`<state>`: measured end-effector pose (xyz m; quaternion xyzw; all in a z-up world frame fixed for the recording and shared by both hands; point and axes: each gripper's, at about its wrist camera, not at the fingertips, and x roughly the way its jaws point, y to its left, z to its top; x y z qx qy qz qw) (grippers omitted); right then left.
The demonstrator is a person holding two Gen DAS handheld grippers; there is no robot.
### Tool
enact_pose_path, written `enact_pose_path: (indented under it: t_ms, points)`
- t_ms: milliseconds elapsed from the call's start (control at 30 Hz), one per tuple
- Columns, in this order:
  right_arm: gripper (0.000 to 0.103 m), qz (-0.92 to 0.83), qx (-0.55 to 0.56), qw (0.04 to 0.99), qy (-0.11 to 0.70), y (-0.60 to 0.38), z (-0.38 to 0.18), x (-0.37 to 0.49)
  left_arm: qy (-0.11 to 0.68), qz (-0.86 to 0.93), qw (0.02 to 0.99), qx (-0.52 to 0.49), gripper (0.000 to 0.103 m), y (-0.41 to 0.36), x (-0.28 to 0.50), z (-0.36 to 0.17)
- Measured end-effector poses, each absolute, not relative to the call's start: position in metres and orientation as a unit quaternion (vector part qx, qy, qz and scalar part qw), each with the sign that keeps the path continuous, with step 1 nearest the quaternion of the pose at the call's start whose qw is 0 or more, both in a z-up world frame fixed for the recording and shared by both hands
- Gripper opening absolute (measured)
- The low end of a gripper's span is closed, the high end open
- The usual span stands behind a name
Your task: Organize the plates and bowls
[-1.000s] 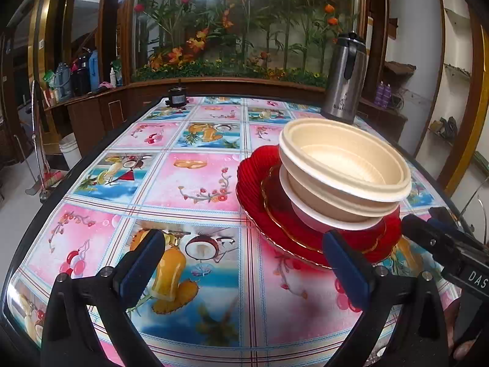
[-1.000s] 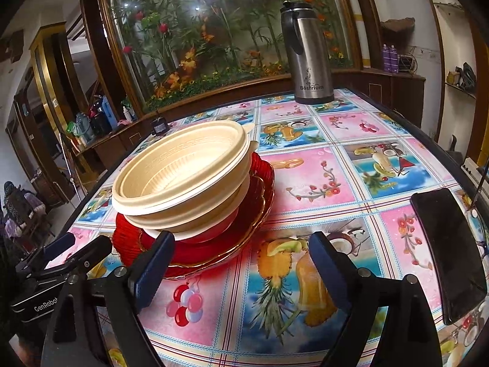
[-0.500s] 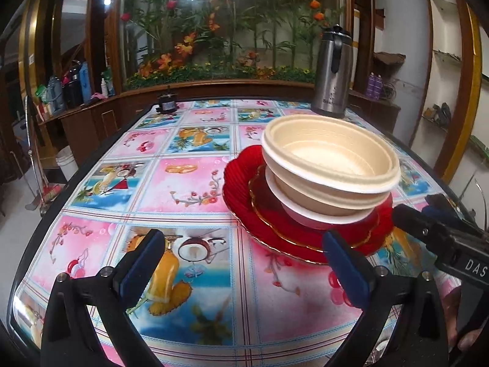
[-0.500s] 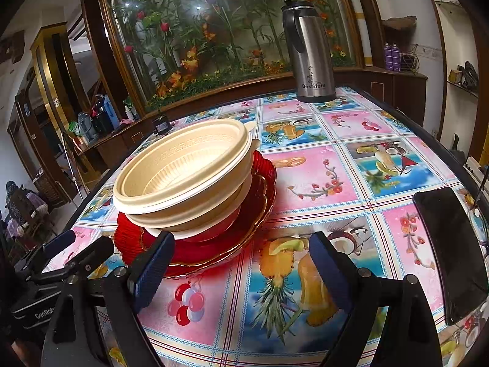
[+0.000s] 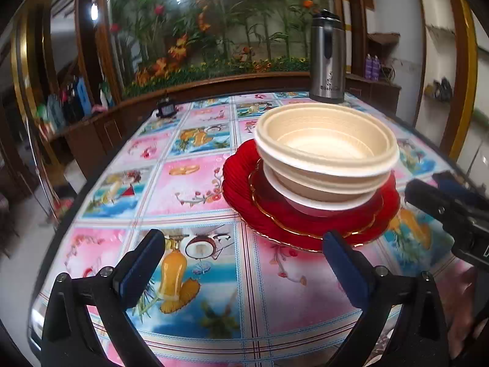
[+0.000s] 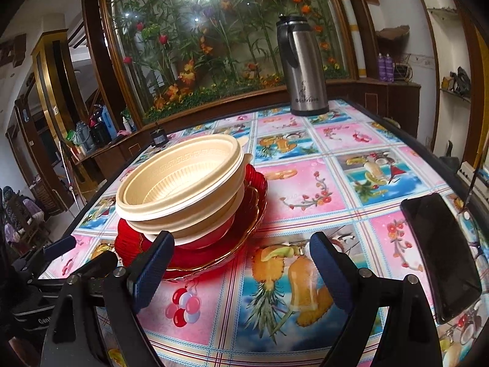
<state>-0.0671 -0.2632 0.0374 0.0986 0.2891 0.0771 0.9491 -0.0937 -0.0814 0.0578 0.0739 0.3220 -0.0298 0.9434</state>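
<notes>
Since both grippers are wide open w/ nothing held, left gripper (image 5: pixel 240 264) and right gripper (image 6: pixel 241 267) are just hovering on the near side of the stack, not touching it. Stack sits mid-table on the tablecloth (image 5: pixel 195 183): cream bowls (image 5: pixel 325 150) nested on a white bowl (image 5: pixel 318 205), all on red plates (image 5: pixel 305 226); in the right view the bowls (image 6: pixel 183 183) lean a bit left, plates (image 6: pixel 214 250) look level. Looks basically organized already, so I'd guess the step is final tidy or back-off. If nudging: come in low, grip bowl rim not wall, these look like thin plastic, prob light and slidey. Square up the top bowl so it seats flat; don't push the plates, the cloth looks glossy and the whole pile could skate. Keep clear of the phone (image 6: pixel 440 253) near right and the flask (image 6: pixel 302 67) at far right. Watch the two grippers don't clash, they're close at the stack.
</notes>
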Motion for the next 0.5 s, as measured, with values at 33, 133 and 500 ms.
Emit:
enact_pose_path:
  t_ms: [33,133,500]
  points:
    - [0.096,0.076,0.095,0.950,0.289,-0.262,0.038,-0.067,0.321,-0.027,0.942,0.091,0.102,-0.087,-0.094,0.056]
    - [0.097,0.072,0.088,0.950,0.290,-0.260,0.038,-0.066,0.314,-0.028,0.943,0.109,0.102,-0.093,-0.098,0.056]
    - [0.097,0.068,0.100,0.947,0.297,-0.266,0.035,-0.062,0.339,-0.023,0.937,0.081,0.102,-0.079,-0.090,0.054]
